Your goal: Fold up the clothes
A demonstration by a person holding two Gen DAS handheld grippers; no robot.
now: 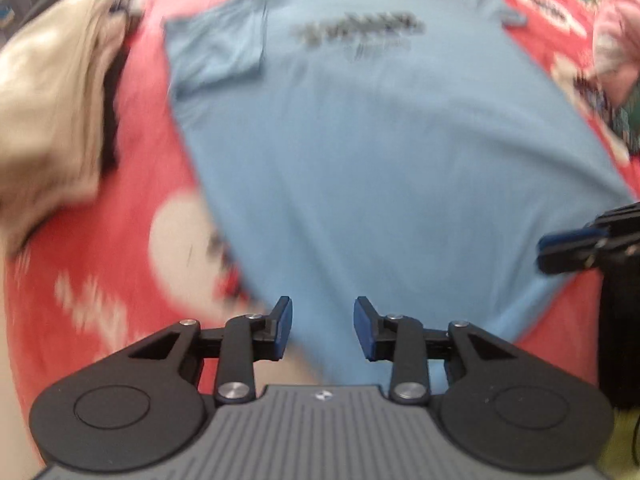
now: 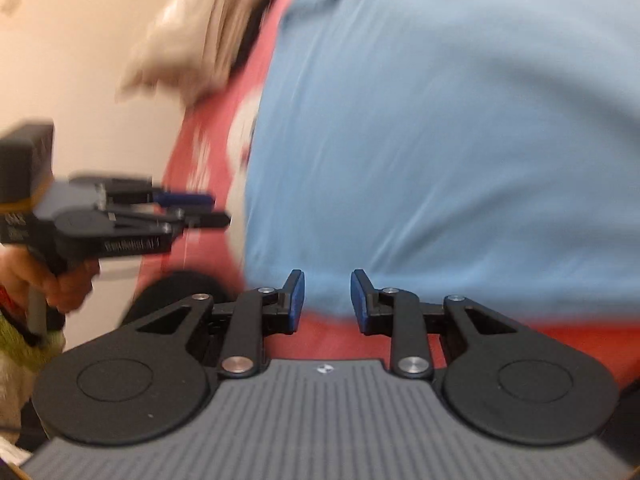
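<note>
A light blue T-shirt (image 1: 372,152) with dark print near the collar lies spread flat on a red patterned bedspread (image 1: 100,264); its left sleeve is folded inward. It also fills the right wrist view (image 2: 440,140). My left gripper (image 1: 322,326) is open and empty, just above the shirt's near hem at its left corner. My right gripper (image 2: 327,300) is open and empty over the near hem. The right gripper also shows at the left wrist view's right edge (image 1: 568,248), and the left gripper shows in the right wrist view (image 2: 200,210). Both views are motion-blurred.
A beige heap of clothes (image 1: 56,92) lies left of the shirt on the bed, also seen in the right wrist view (image 2: 200,32). Pink clothing (image 1: 616,40) lies at the far right. A pale wall (image 2: 72,60) stands beyond the bed's left edge.
</note>
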